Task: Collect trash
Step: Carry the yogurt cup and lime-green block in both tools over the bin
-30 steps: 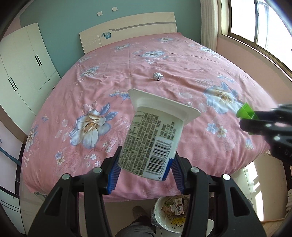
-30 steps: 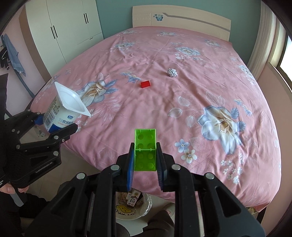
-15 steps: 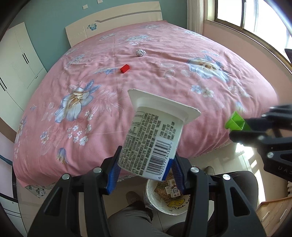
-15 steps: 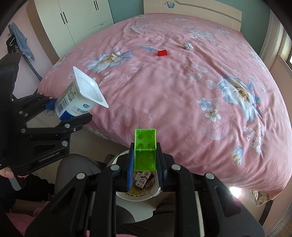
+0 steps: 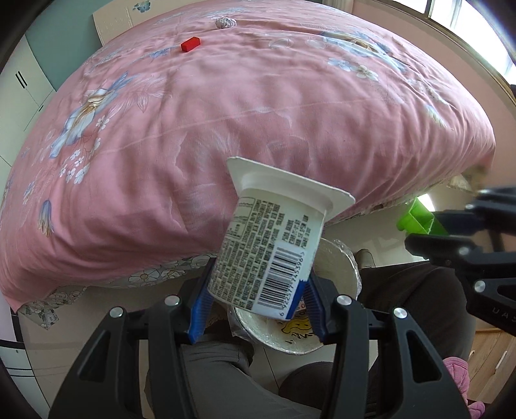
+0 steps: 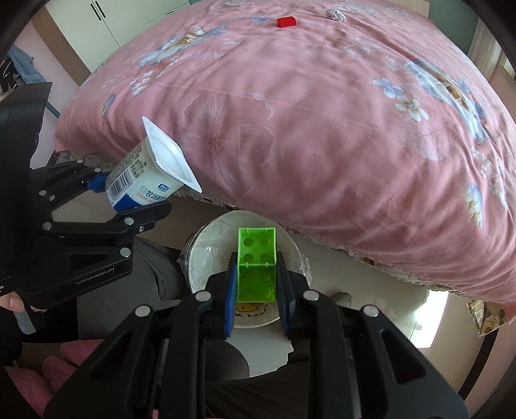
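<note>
Both loads hang over the bin (image 6: 206, 245), unreleased: left gripper (image 5: 258, 309) fingers pinch the cup (image 5: 274, 245), right gripper (image 6: 256, 290) fingers pinch the green block (image 6: 256, 267). Remaining on the bed (image 6: 322, 112) (far side): red block (image 6: 286, 22), foil ball (image 6: 334, 14).

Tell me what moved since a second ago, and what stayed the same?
Both grippers have come down from over the bed toward the white bin on the floor. The left gripper still clamps the yogurt cup, and the right gripper still clamps the green block, now right above the bin. Nothing was let go. The red block and the foil ball stayed on the bed.
</note>
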